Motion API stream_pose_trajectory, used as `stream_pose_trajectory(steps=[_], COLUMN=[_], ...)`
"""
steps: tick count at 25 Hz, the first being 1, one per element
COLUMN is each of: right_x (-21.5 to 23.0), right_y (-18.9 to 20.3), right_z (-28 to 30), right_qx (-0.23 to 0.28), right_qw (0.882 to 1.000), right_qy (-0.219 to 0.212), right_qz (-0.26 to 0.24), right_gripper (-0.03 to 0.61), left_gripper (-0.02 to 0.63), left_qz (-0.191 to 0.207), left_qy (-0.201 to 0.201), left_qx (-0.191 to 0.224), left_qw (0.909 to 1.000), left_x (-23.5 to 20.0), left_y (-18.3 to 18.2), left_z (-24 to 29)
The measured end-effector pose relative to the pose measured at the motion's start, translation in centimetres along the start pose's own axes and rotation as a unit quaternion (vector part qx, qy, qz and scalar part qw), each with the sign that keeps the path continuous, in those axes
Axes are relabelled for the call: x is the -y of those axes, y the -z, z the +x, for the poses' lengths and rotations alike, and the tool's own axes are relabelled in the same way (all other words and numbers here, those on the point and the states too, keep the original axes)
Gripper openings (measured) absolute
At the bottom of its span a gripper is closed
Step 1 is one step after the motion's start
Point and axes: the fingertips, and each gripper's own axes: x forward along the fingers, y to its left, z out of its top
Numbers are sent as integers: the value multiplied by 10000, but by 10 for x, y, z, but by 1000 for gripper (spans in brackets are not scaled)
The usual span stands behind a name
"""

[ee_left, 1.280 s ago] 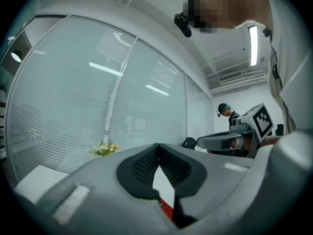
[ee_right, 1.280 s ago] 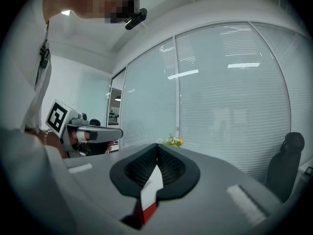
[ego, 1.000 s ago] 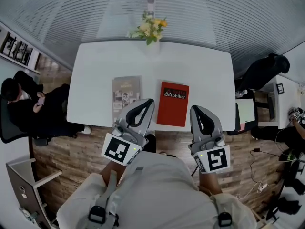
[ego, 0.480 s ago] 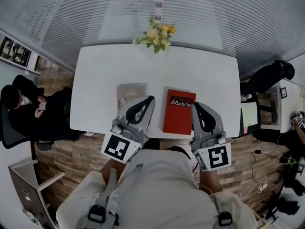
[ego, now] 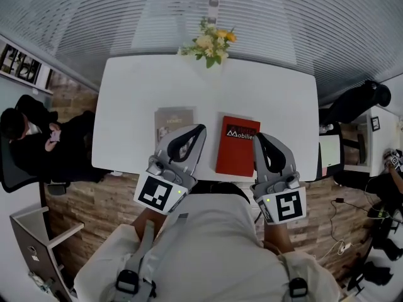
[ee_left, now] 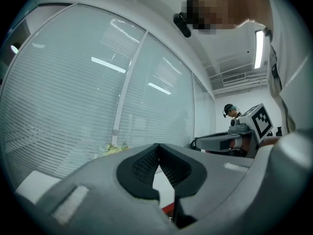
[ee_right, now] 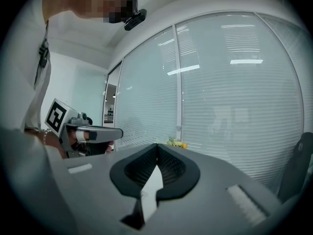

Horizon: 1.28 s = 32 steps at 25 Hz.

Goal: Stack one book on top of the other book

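two sets of jaws, both clenched on nothing. your left gripper has its pads pressed tip to tip, with only a sliver of desk and red cover showing through the gap below. your right gripper is the same, pads together, nothing between.

you hold both out roughly level over the near edge of the desk, one on each side of the red book. reads as a ready pose, no grasp begun. the left one hangs over the near end of the grey book and hides part of it. the right one sits just beside the red book's right edge; contact can't be told, probably none.

the books lie flat, side by side, near but apart, so either could go onto the other. stacking not started. you'll need to part the jaws before taking an edge.

the desk is plain white, with yellow flowers at the far edge. behind it is a glass wall with blinds. wood floor below. a seated person is at left, a dark chair at right.
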Motion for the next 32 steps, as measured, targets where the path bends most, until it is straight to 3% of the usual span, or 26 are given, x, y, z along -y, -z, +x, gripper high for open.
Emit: stream_pose_trajectory(steps=[13, 32], right_x=[25, 64], right_y=[-5, 3], right_z=[-20, -45], right_qx=[85, 159], right_qw=[9996, 9998], right_qy=[-206, -51], right_qz=[-157, -112], right_gripper=[5, 5], left_gripper=[-2, 0], left_qz=[66, 124], left_qy=[-193, -227], left_qx=[107, 12], left_qw=[9997, 9997], left_x=[26, 53], left_y=[-8, -1], left_z=[22, 42])
